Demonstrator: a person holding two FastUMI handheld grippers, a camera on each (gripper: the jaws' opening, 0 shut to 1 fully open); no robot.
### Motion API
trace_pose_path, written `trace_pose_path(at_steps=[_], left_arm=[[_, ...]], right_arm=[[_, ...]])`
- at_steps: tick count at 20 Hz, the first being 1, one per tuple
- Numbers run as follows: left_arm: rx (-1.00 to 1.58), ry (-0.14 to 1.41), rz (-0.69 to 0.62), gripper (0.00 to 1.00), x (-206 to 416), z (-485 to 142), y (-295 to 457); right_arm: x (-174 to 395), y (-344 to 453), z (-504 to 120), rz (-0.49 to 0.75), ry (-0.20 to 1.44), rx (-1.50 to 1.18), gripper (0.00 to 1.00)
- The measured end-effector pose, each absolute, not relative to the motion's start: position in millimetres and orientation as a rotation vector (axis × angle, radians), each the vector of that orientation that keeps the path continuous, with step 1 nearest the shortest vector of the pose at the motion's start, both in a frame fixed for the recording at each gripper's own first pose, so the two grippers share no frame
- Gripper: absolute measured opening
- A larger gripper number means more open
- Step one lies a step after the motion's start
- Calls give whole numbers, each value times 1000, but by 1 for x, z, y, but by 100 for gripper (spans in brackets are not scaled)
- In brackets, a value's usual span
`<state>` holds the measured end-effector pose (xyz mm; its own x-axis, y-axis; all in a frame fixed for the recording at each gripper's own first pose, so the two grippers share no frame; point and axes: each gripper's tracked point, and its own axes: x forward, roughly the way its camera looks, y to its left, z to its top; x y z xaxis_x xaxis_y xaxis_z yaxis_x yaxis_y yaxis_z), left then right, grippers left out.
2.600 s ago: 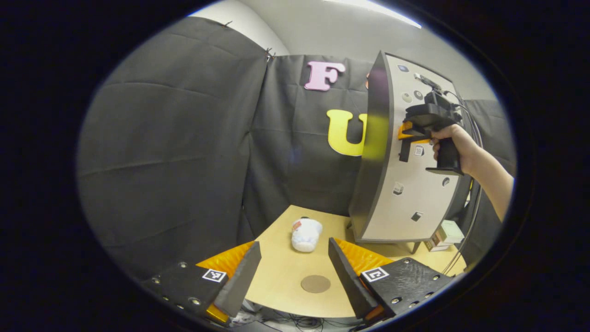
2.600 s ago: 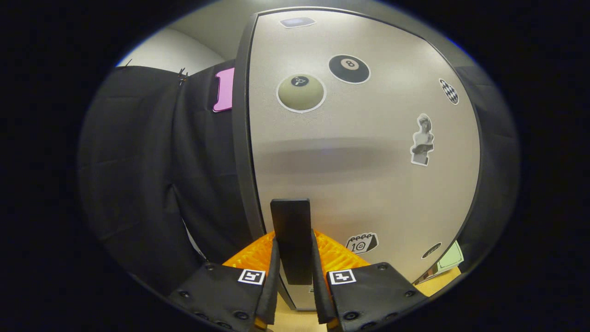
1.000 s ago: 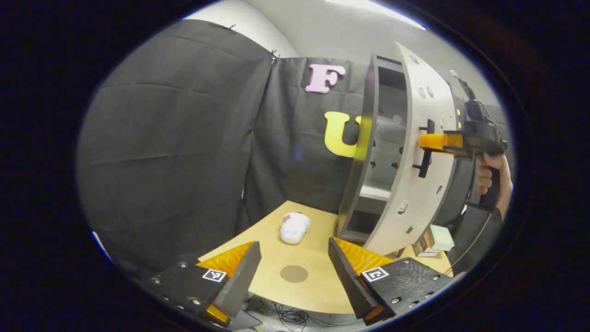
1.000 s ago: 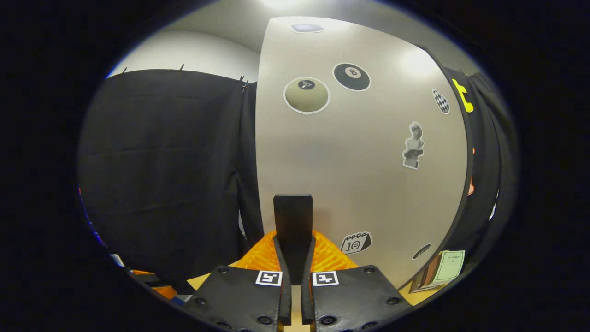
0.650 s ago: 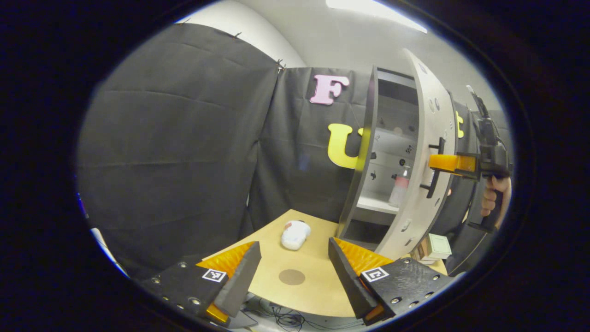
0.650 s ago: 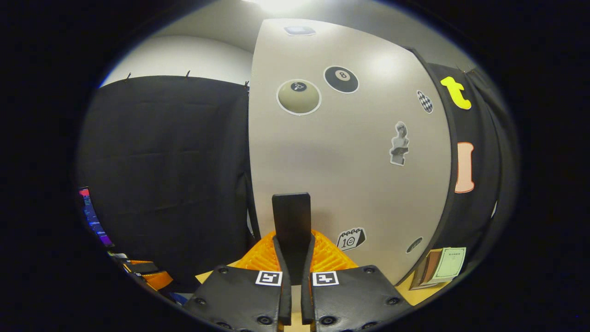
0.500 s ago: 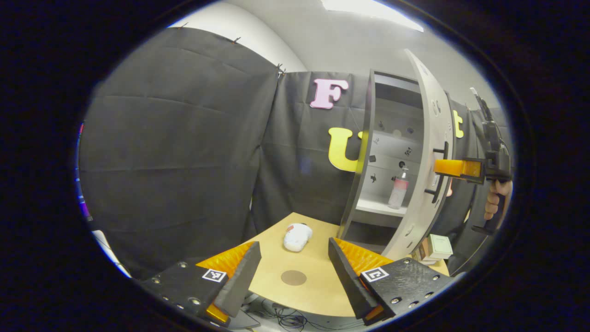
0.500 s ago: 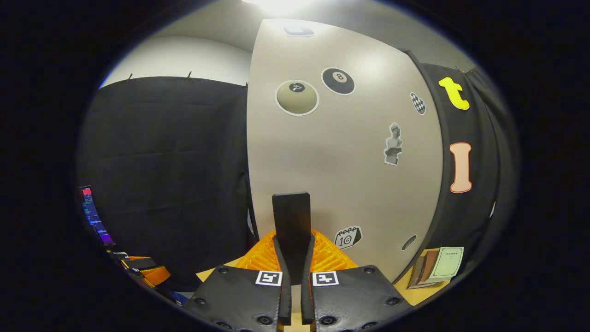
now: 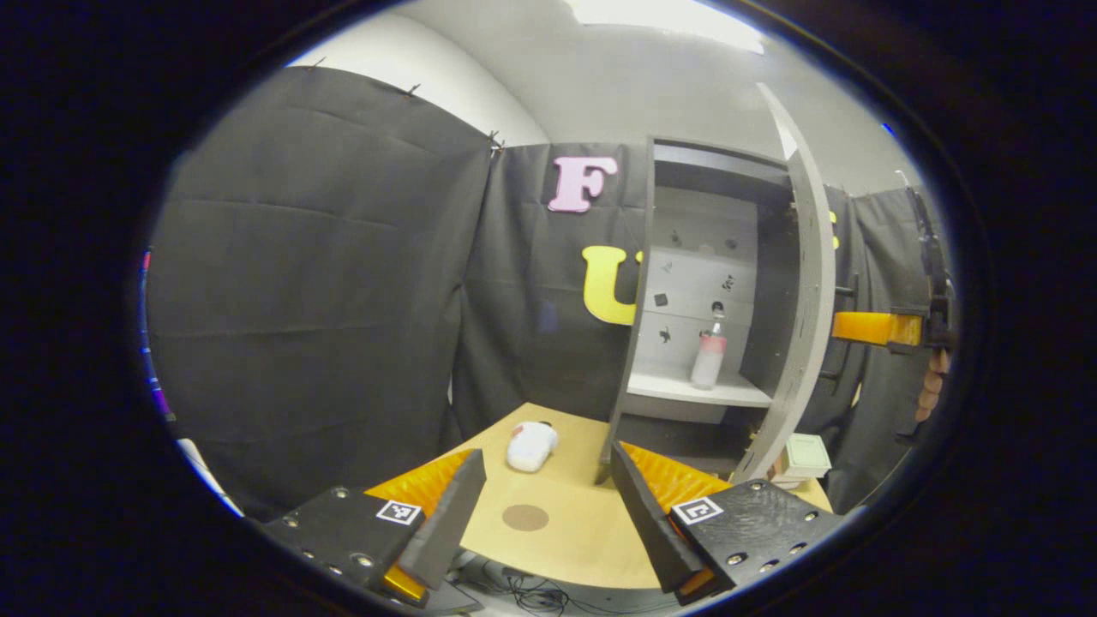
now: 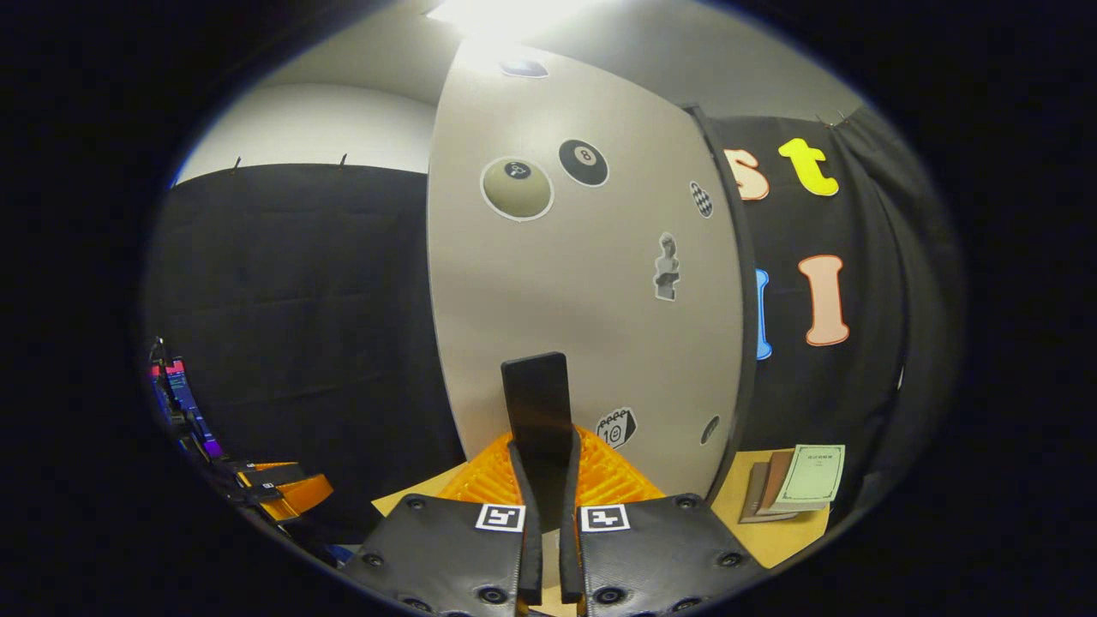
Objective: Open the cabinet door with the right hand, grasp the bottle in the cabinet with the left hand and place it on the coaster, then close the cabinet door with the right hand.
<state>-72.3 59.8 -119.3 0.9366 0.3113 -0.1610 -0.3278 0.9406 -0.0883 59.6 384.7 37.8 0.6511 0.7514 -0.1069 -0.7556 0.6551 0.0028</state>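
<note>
The cabinet [image 9: 638, 283] stands at the back of the table, and its grey door [image 9: 806, 326] is swung wide open. On its shelf stands a small bottle [image 9: 709, 356] with a pink band, upright. A round brown coaster [image 9: 525, 518] lies on the table between the fingers of my left gripper [image 9: 542, 506], which is open and holds nothing. In the right gripper view, my right gripper [image 10: 545, 480] is shut on the door's black handle [image 10: 537, 403], in front of the stickered door [image 10: 583, 300]. The right gripper [image 9: 857, 327] also shows at the far right of the left gripper view, with a hand behind it.
A white plush toy [image 9: 530, 446] lies on the wooden table [image 9: 583, 540] behind the coaster. A small stack of books [image 9: 801, 456] sits by the foot of the door, also in the right gripper view as books [image 10: 797, 488]. Cables hang below the table's front edge.
The door has swung from shut to wide open, pulled by my right gripper on the handle. The shelf and the bottle have come into sight. My left gripper has stayed open over the table's front.
</note>
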Motion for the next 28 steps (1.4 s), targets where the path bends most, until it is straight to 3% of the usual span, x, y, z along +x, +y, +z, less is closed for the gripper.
trace_pose_path(at_steps=[8, 9, 12, 21, 28], left_arm=[[-113, 156, 212, 90, -61, -121, 40], [-107, 159, 198, 90, -59, -121, 40], [-133, 172, 146, 90, -54, -124, 32], [-125, 209, 10, 90, -48, -131, 35], [-108, 200, -66, 89, -40, -132, 44]], right_arm=[[66, 374, 42, 735, 103, 3, 9], [66, 372, 42, 723, 108, -4, 5], [72, 360, 43, 693, 91, -68, 9], [97, 310, 52, 396, 85, -7, 6], [87, 306, 48, 308, 75, 13, 2]])
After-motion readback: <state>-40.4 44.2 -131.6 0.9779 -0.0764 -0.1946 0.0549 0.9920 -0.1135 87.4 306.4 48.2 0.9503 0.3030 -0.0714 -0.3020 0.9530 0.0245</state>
